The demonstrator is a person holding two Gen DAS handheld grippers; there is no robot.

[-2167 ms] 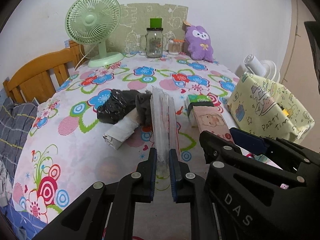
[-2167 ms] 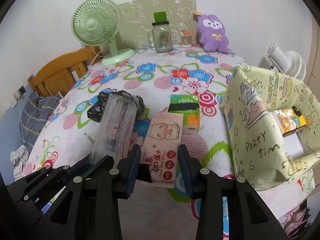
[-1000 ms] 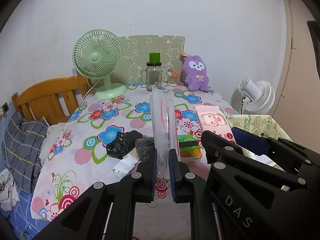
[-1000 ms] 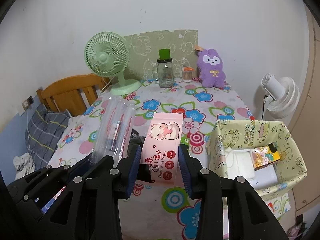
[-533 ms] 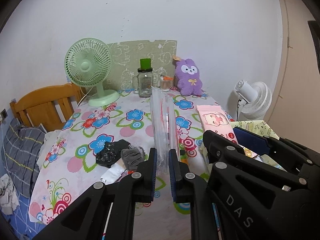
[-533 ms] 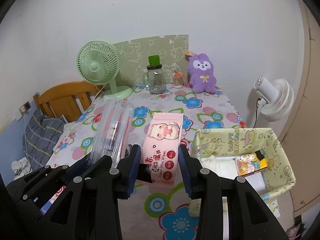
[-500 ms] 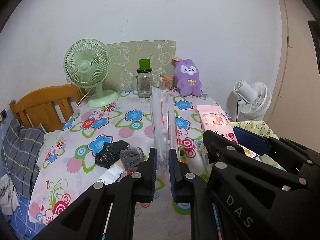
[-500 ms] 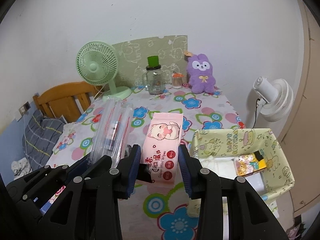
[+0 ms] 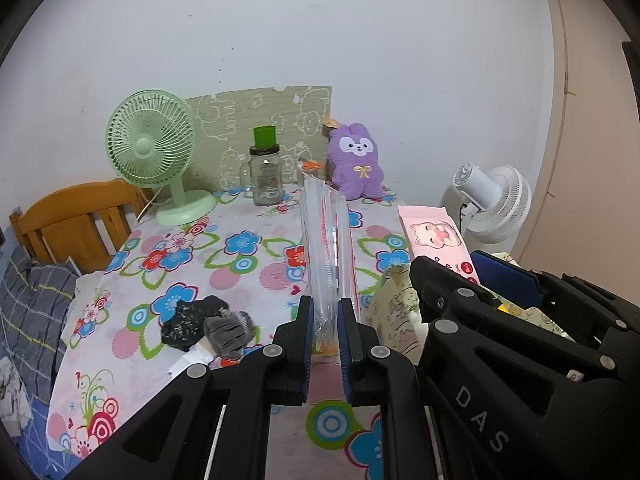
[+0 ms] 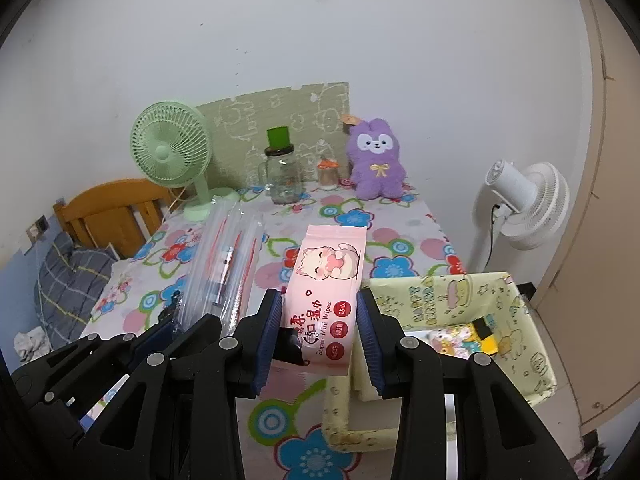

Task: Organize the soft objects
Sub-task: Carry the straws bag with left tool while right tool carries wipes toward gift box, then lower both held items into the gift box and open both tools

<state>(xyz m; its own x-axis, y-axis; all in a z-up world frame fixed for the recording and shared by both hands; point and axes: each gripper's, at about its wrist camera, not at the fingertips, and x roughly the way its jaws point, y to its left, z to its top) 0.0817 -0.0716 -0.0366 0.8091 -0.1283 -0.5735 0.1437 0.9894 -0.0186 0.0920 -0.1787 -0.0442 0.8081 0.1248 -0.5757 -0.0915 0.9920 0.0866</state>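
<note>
Wipes sit squeezed tight between my right jaws, up in the air beside the yellow box at the bench's right edge. My left jaws pinch a clear bag. Both are floppy and could slip out and miss the box.

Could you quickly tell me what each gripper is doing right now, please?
Left gripper: closed on the clear plastic pouch, held upright.
Right gripper: closed on the pink wet-wipes pack.
</note>
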